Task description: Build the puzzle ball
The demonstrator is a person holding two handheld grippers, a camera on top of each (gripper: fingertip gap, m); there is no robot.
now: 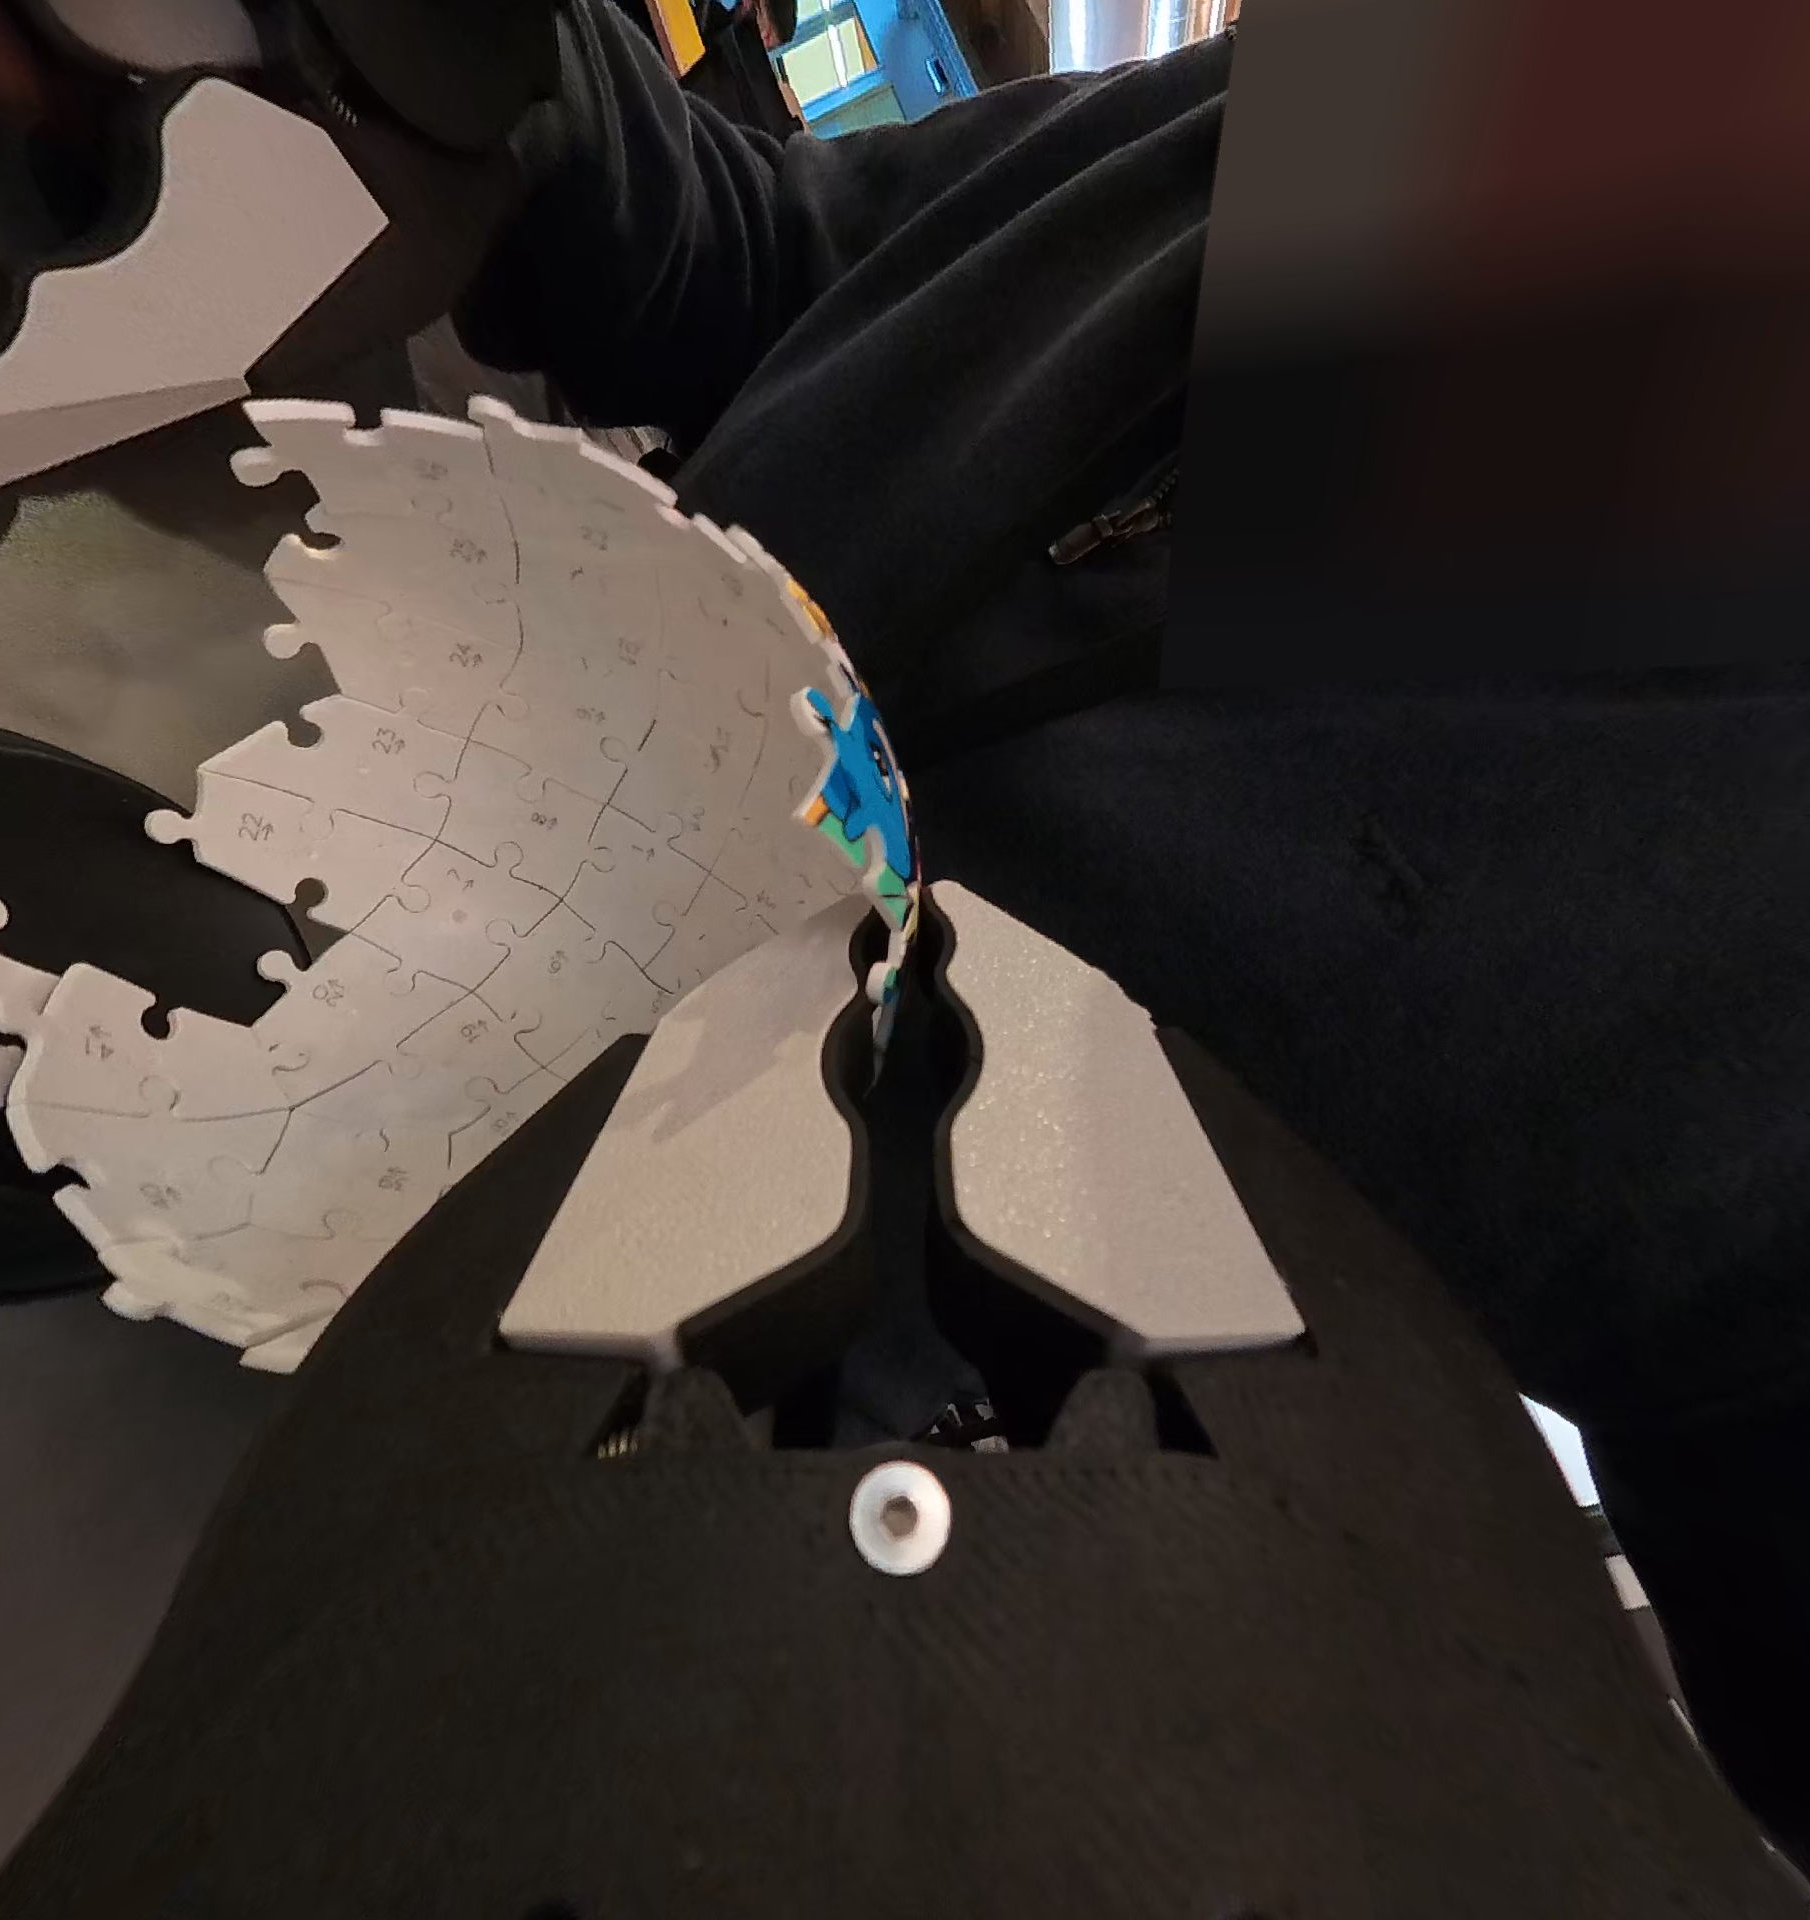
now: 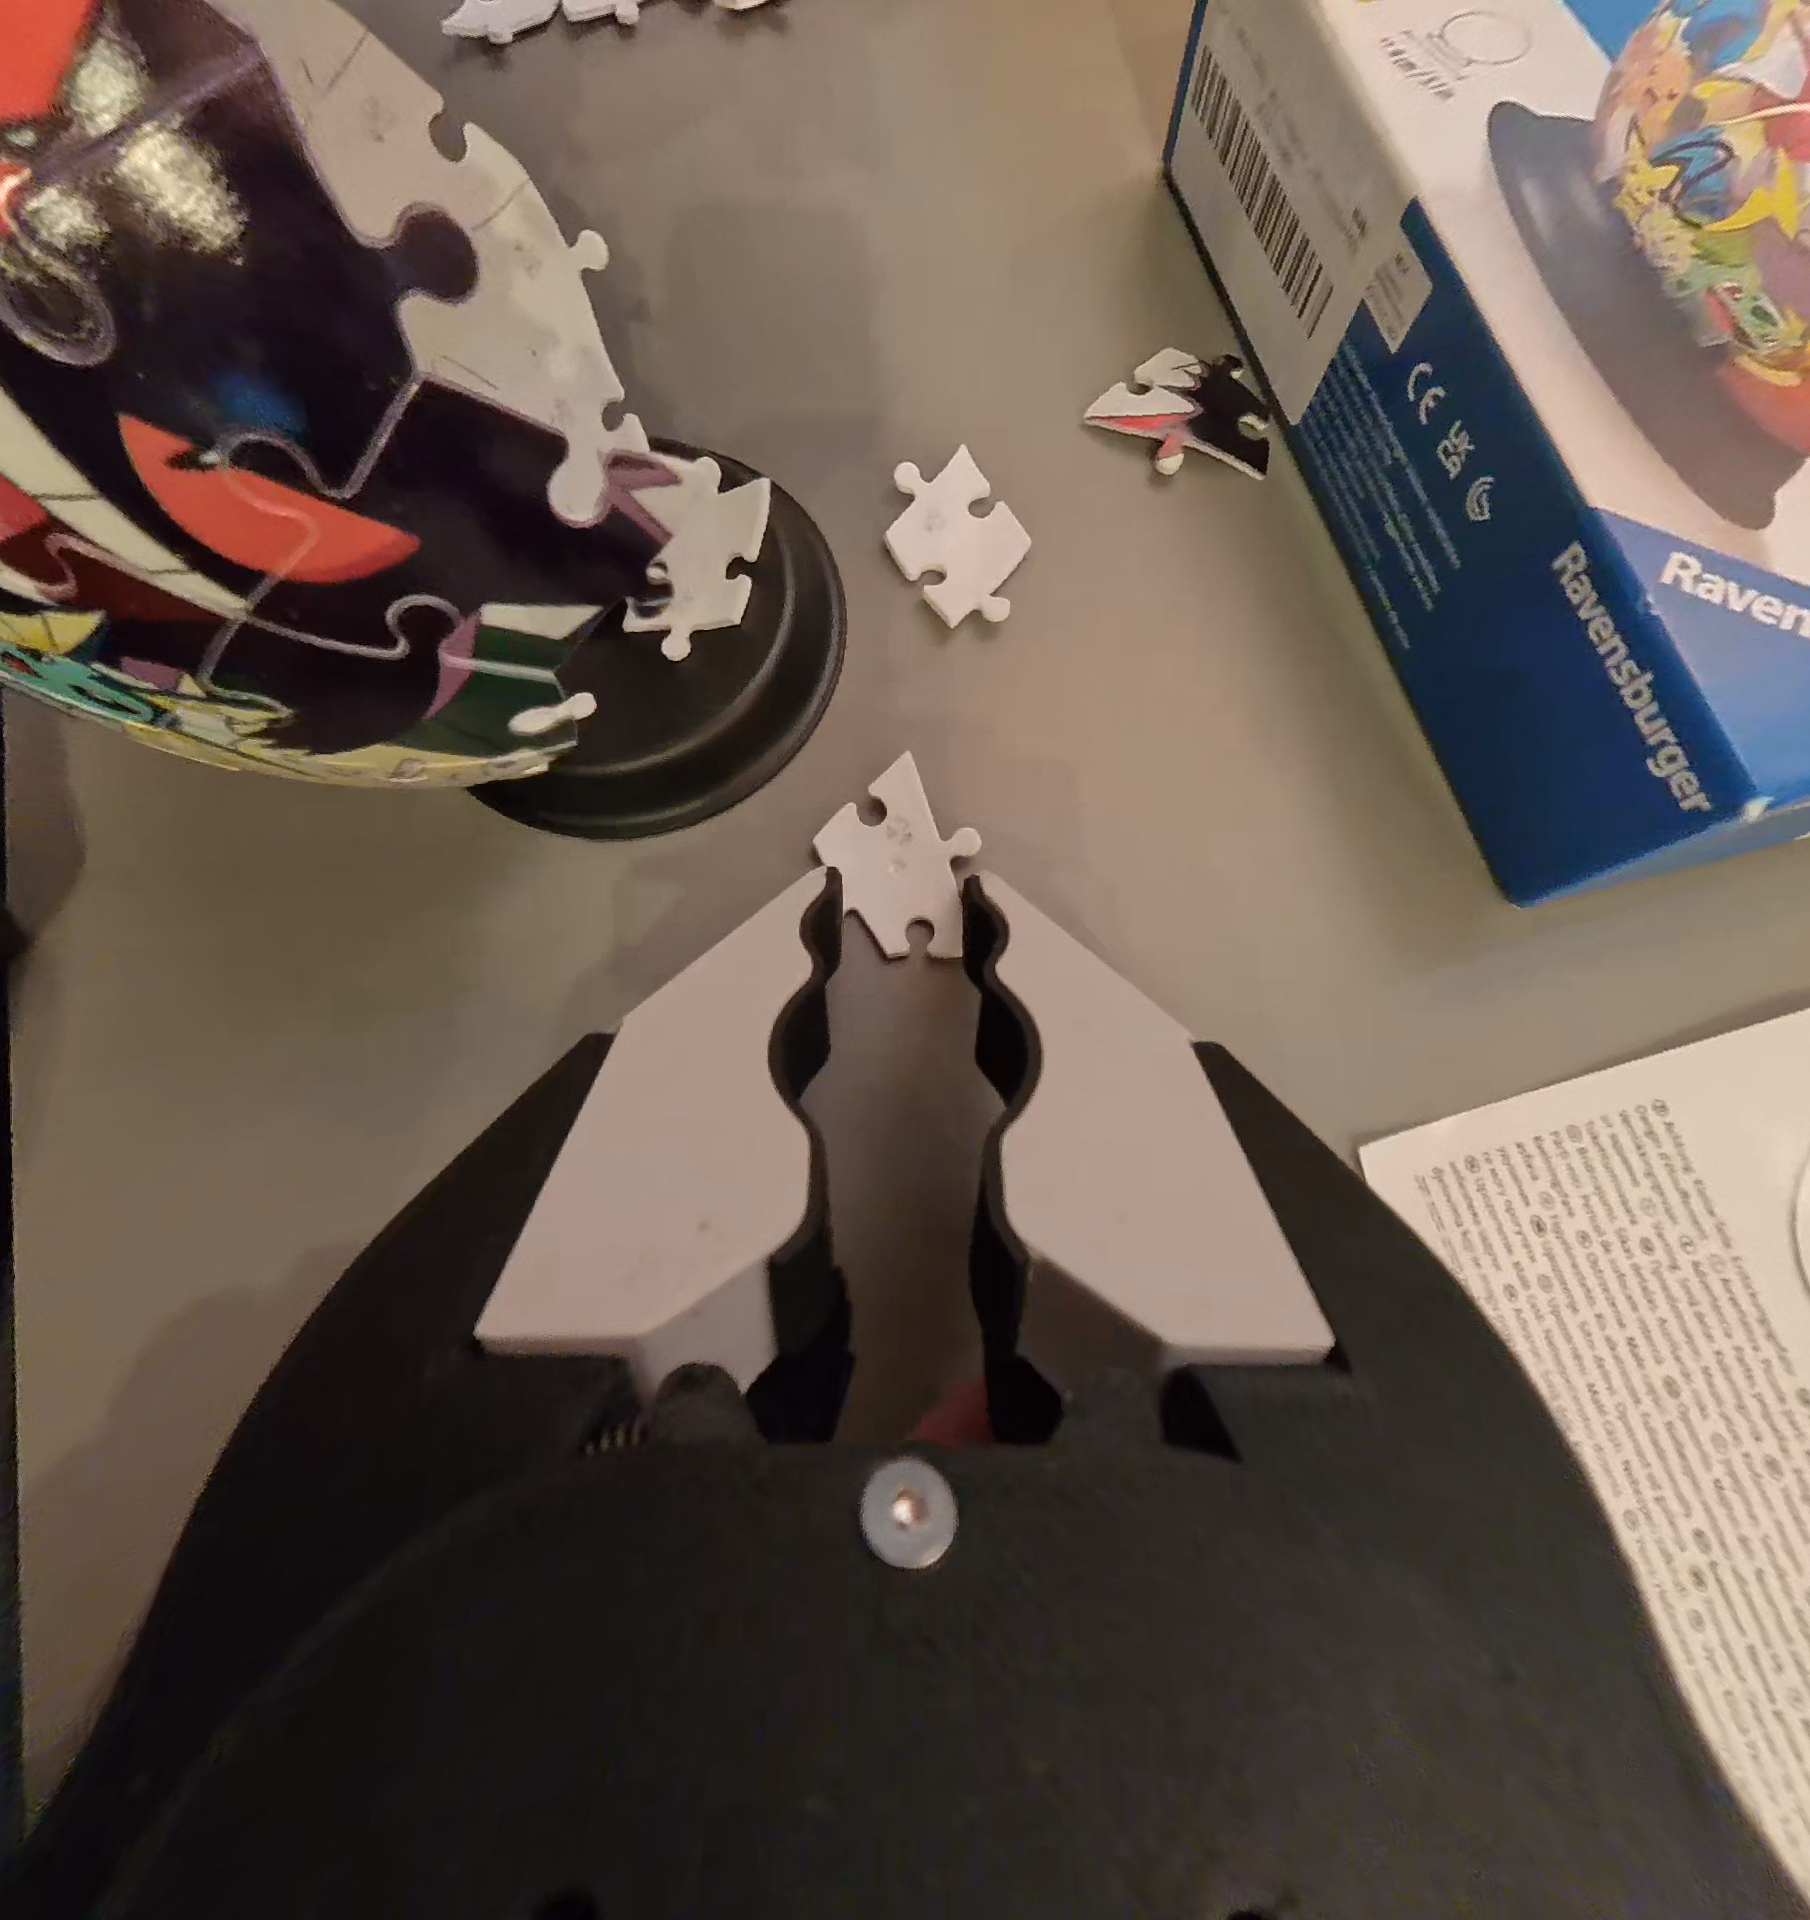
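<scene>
Closest to us, our right tool (image 2: 899, 909) pinches a white puzzle piece (image 2: 899, 868) face-down by its near edge, just above the grey bench (image 2: 984, 260). The hold is shallow, only the tips on one corner, so the piece could twist or drop when we carry it to the ball.

Our left tool (image 1: 906, 940) is pressed together on the rim of the half-built puzzle ball (image 1: 527, 831), a curved shell of joined pieces whose white inner side faces us in the left wrist view. The thin wall bends easily, we judge; pushing a new piece in hard could pop the seams nearby or pull the rim out of the grip.

A little farther off, the shell's lower edge sits by a round black stand (image 2: 735, 686). Whether it rests in the stand, we cannot tell.

Beyond that, two loose pieces lie on the bench: a white piece (image 2: 958, 540) face-down and a printed piece (image 2: 1187, 416) face-up. A leaflet (image 2: 1659, 1351) lies to the right.

Farthest off is the blue puzzle box (image 2: 1566, 582). What it holds is hidden from us.
</scene>
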